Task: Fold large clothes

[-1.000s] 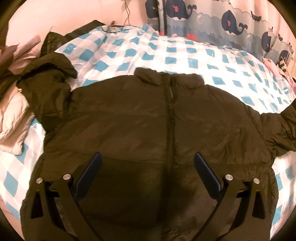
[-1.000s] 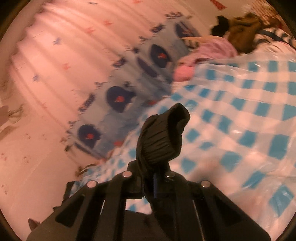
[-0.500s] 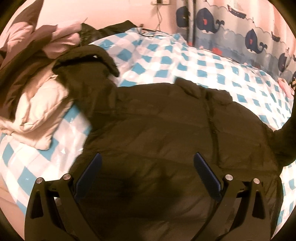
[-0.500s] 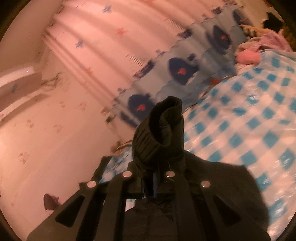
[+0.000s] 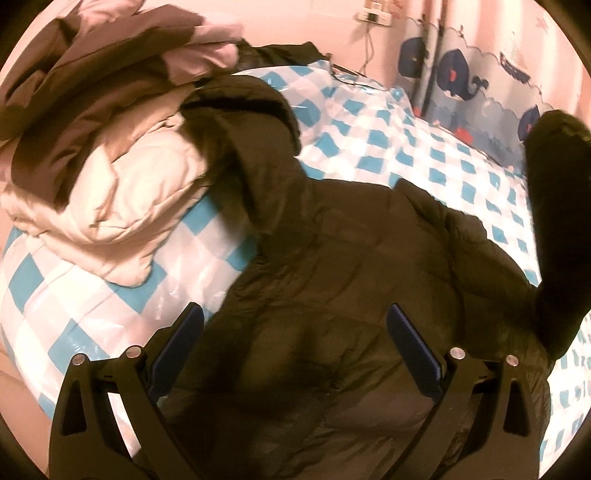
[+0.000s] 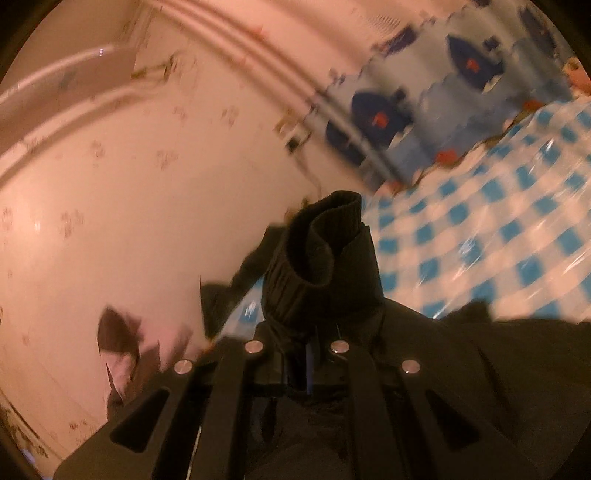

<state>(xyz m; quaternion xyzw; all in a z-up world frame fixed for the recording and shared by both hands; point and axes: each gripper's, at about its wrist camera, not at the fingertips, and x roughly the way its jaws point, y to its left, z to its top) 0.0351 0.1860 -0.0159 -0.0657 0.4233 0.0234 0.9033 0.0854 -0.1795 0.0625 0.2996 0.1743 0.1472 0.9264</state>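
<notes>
A dark puffer jacket (image 5: 351,266) lies front up on the blue-and-white checked bed cover (image 5: 399,147). Its one sleeve (image 5: 251,122) stretches up and left toward a pile of clothes. The other sleeve (image 5: 554,229) stands lifted at the right edge of the left wrist view. My left gripper (image 5: 295,343) hangs open over the jacket's lower left part, nothing between its blue pads (image 5: 410,343). My right gripper (image 6: 306,354) is shut on that lifted sleeve's ribbed cuff (image 6: 325,258), which sticks up past the fingers above the jacket body (image 6: 480,369).
A pile of cream and brown quilted clothes (image 5: 103,147) lies at the bed's left side. A whale-print curtain (image 5: 472,85) hangs behind the bed, next to a pink wall (image 6: 110,221) with a cable and socket (image 5: 373,16).
The right gripper has swung the held cuff across toward the jacket's body, so the sleeve now rises at the right. The left gripper has shifted left toward the clothes pile, still open.
</notes>
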